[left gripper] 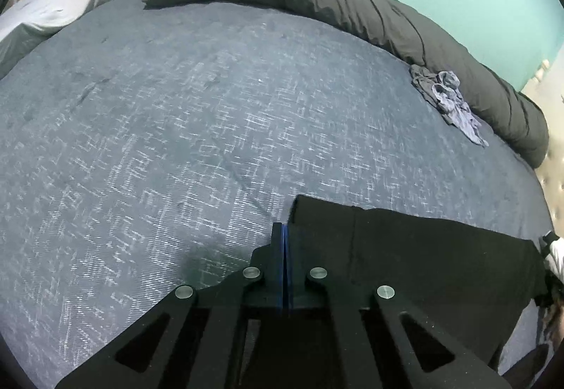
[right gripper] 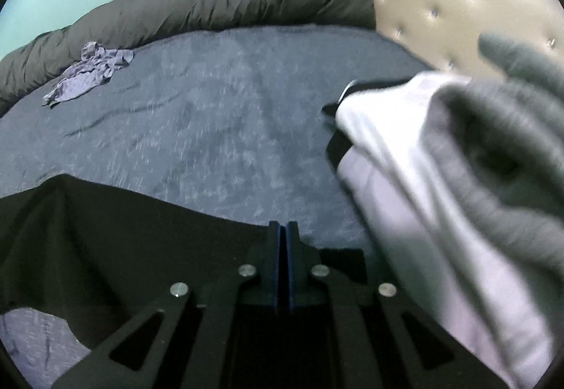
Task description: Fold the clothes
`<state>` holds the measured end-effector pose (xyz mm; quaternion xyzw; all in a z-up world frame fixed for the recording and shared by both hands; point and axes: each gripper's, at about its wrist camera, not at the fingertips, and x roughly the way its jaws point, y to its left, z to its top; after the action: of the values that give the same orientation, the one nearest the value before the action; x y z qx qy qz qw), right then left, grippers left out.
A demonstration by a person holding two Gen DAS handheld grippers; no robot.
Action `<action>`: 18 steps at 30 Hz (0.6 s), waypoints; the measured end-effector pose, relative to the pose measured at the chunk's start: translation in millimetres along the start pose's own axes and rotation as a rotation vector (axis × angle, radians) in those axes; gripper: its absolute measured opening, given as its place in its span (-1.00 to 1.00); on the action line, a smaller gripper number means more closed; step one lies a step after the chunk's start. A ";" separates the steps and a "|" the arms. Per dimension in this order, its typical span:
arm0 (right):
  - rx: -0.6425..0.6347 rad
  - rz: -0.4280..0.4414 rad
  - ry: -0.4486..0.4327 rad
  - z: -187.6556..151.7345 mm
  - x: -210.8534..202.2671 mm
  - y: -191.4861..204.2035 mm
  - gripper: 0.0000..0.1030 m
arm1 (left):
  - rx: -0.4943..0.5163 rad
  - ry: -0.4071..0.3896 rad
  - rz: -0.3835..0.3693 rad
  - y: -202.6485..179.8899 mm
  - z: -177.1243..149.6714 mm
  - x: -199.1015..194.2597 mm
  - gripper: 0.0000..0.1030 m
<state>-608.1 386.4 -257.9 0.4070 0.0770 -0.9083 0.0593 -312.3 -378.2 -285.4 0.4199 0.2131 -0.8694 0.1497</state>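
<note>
A black garment (left gripper: pixel 423 248) lies spread, smooth and matte, at the near edge of the bed (left gripper: pixel 176 124). The left gripper (left gripper: pixel 283 230) and right gripper (right gripper: pixel 283 230) each have their jaws clenched on its edge.

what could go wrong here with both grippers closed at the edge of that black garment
1. The left gripper is closed right at the corner of the flat black garment; a thin pinch may slip when lifted.
2. The heap of white and grey clothes sits close on the right and could snag.
</note>
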 end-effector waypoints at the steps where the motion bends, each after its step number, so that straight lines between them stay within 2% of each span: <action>1: -0.002 -0.007 -0.021 4.7 -3.6 0.9 -0.95 | -0.002 0.001 0.002 0.9 -0.2 -0.5 -1.00; 4: -0.016 -0.037 -0.079 22.4 -13.3 3.8 -0.95 | -0.002 0.001 0.007 2.8 -2.1 -3.6 -1.00; 8: -0.058 -0.102 -0.074 50.7 0.2 15.1 -0.95 | -0.005 0.001 0.008 2.9 -2.0 -4.8 -1.00; 13: -0.092 -0.194 0.036 63.0 42.1 22.4 -0.95 | 0.004 0.010 0.013 1.0 -1.2 -7.4 -1.00; 16: -0.056 -0.255 -0.017 66.8 37.5 16.6 -0.84 | 0.008 0.015 0.016 0.8 -0.1 -11.3 -1.00; 18: -0.012 -0.247 -0.051 68.6 27.7 11.9 -0.83 | 0.000 0.012 0.014 3.1 1.1 -14.8 -1.00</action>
<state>-674.5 360.5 -234.7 0.3708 0.1304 -0.9182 -0.0487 -302.7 -380.2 -273.8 0.4267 0.2113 -0.8657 0.1543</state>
